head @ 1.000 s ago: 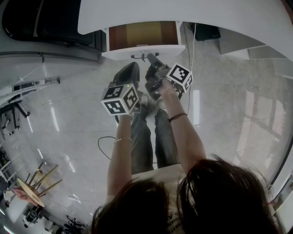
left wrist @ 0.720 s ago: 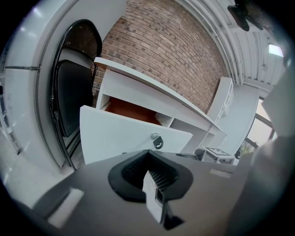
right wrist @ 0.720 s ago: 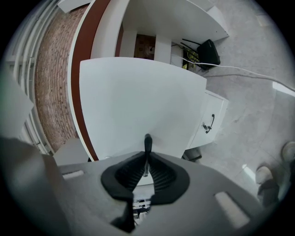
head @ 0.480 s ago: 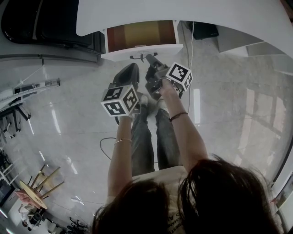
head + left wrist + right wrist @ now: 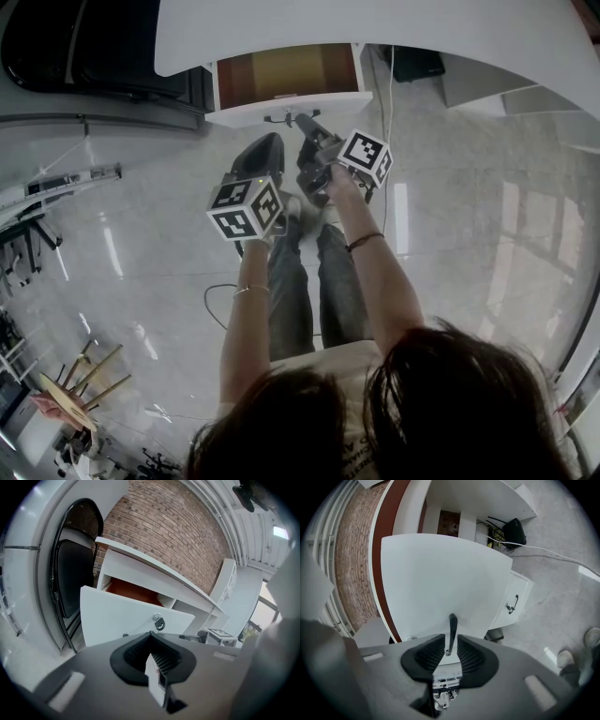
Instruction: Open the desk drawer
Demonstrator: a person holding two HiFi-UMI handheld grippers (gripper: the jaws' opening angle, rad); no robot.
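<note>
Drawer (image 5: pixel 286 103) is sitting pulled well out from under the white desk (image 5: pixel 394 28), with its brown inside showing in the head view. Going by that, the task is looking essentially done.

Handling: it's looking like a light painted-panel drawer on runners, with a stiff front and nothing fragile. The front face is smooth and probably slippery, so pads aren't going to get purchase there. The only sensible hold is the thin dark handle (image 5: pixel 452 630) standing off the front at about mid-width. It's reading as a rigid, narrow bar, so a grip needs to be squeezing squarely across it or it's going to slip out. Any pull should be running straight along the runners, since sideways drag is risking a jam. I'm guessing the end stop is near, so more force isn't looking necessary.

Right gripper (image 5: pixel 450 641): the jaws have just been opening and are standing apart. The handle is sitting between the ribbed pads (image 5: pixel 427 656) with a gap showing on both sides, so nothing is pressing on it and the grip is off. The drawer front is filling the view right behind the tips.

Left gripper (image 5: pixel 151 637): the jaws are resting together with nothing between them. It's hanging beside the right one, aiming at the drawer front from the side and staying apart from it. A small keyed lock (image 5: pixel 158 621) is showing on that front in the left gripper view, and the gripper isn't touching it.
</note>
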